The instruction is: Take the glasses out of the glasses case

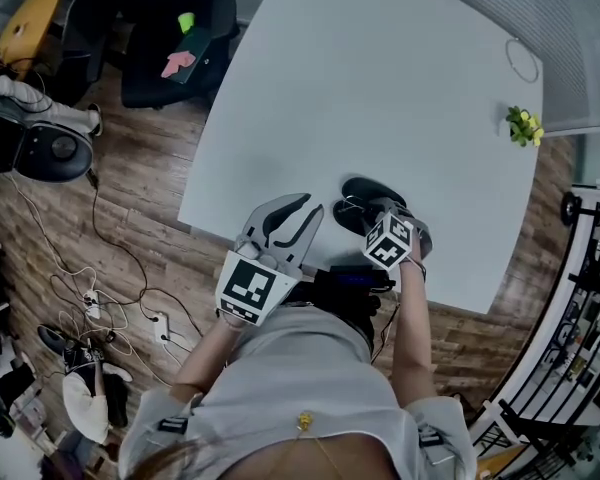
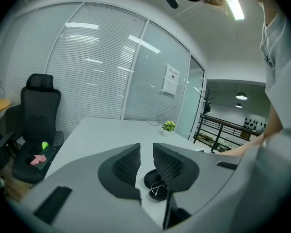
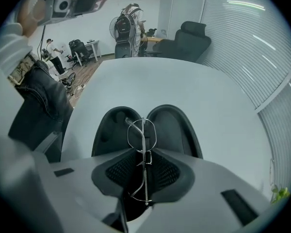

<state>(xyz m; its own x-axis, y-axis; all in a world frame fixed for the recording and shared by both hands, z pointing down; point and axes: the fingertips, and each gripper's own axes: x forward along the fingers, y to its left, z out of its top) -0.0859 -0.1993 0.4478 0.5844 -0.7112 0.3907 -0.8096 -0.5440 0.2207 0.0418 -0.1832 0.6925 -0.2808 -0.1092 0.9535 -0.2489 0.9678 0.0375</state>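
The right claw point(image 3: 144, 165) pinches thin wire-framed glasses point(image 3: 141, 132) over the open black oval glasses case point(image 3: 177, 125) on the pale grey tabletop point(image 3: 184, 76). The left claw point(image 2: 146, 164) stands narrowly parted, empty.

head view: steeply down | left gripper view: level-ish | right gripper view: down, close | shared: glasses case point(image 3: 177, 127), seemingly all

Office: swivel chair point(image 2: 39, 123), blinded glass partitions point(image 2: 102, 67).
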